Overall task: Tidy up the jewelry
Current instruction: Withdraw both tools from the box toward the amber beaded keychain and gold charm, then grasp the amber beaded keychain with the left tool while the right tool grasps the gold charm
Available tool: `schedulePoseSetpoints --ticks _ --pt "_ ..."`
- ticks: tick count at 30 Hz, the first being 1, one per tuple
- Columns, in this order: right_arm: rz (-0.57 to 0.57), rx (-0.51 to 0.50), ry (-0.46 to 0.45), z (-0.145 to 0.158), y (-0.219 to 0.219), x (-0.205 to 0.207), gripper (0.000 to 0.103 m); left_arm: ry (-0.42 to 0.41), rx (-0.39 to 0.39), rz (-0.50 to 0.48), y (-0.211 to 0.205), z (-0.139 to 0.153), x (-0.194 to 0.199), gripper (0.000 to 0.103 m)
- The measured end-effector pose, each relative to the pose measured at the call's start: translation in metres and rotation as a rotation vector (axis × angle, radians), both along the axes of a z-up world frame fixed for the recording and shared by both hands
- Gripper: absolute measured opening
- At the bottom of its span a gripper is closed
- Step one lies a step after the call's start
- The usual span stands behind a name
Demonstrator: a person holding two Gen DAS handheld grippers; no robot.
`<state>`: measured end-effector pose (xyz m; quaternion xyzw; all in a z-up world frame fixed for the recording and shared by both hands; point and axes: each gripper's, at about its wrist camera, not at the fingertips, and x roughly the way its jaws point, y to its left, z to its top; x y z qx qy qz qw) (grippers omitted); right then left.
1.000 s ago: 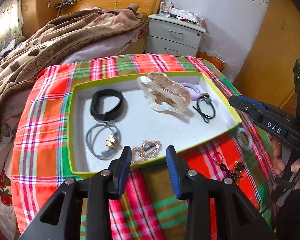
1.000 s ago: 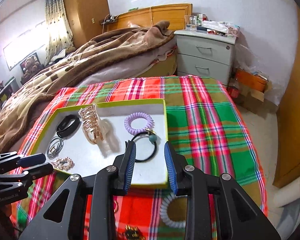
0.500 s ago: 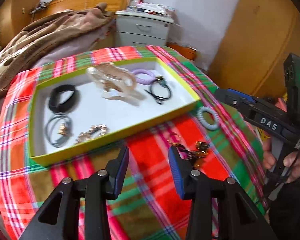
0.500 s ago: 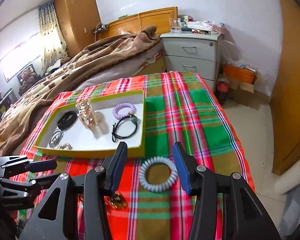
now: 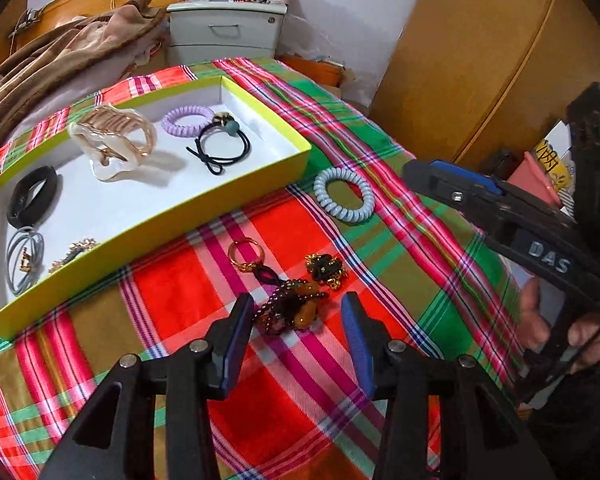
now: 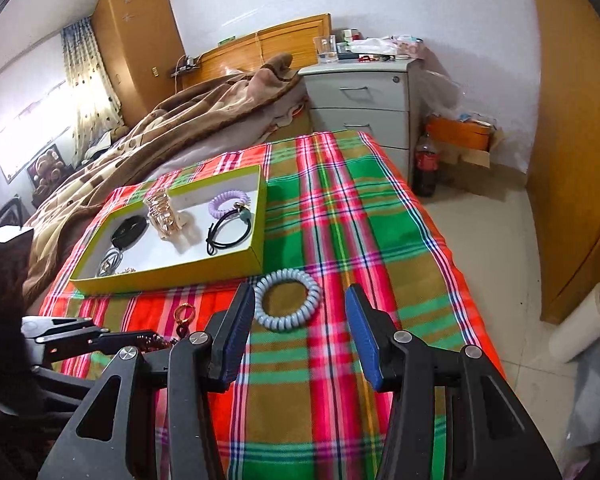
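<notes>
- Now, in the left wrist view, the left gripper (image 5: 296, 320) hangs over the plaid cloth (image 5: 380, 360), its jaws spreading wider and nothing between the pads.
- The beaded keychain (image 5: 290, 308) lies just beyond the fingertips, centred in the gap; its long axis runs far-left to near-right, gold ring at the far end.
- A small gold-and-black brooch (image 5: 326, 270) sits just right of the keychain, close enough that a wide closing could catch both.
- The green tray (image 5: 148, 220), far left, already holds a hair claw (image 5: 112, 146), a purple coil tie (image 5: 188, 119) and a black elastic (image 5: 224, 146).
- The tray's near-left pieces are partly cut off by its wall.
- In the right wrist view, the right gripper (image 6: 300, 326) stands open and empty, the grey coil tie (image 6: 288, 304) just past its tips, nearer the left finger.
- That tie lies just near of the tray's near wall, so the right hand is the closer one to it.
- The keychain here is mostly hidden behind the left gripper; only its ring shows.
</notes>
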<state>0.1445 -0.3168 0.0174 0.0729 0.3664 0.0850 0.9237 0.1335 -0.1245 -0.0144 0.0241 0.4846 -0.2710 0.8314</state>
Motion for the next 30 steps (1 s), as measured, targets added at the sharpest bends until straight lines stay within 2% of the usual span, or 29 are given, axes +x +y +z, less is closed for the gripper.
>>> schedulePoseSetpoints --ticks 4,9,14,15,16,21,30 --pt "-0.012 0.002 -0.004 0.0 -0.004 -0.004 0.048 -0.001 0.034 0.001 -0.006 -0.006 0.002 0.047" --pt "-0.021 0.004 0.0 -0.001 -0.006 -0.007 0.048 -0.016 0.024 0.017 -0.006 -0.005 0.0 0.047" --pt "-0.018 0.002 0.013 -0.005 -0.002 -0.007 0.048 -0.023 0.027 0.026 -0.002 -0.006 0.001 0.036" --pt "-0.019 0.001 0.013 -0.005 -0.002 -0.007 0.048 -0.02 0.022 0.03 0.0 -0.006 0.002 0.029" --pt "-0.019 0.001 0.012 -0.005 -0.001 -0.008 0.048 -0.019 0.023 0.035 0.001 -0.006 0.002 0.028" --pt "-0.01 -0.01 0.022 -0.006 0.005 -0.008 0.048 -0.013 0.009 0.04 0.008 -0.005 0.0 0.027" --pt "0.112 -0.056 0.073 -0.017 0.044 -0.007 0.048 -0.021 -0.022 0.097 0.041 0.001 -0.011 0.027"
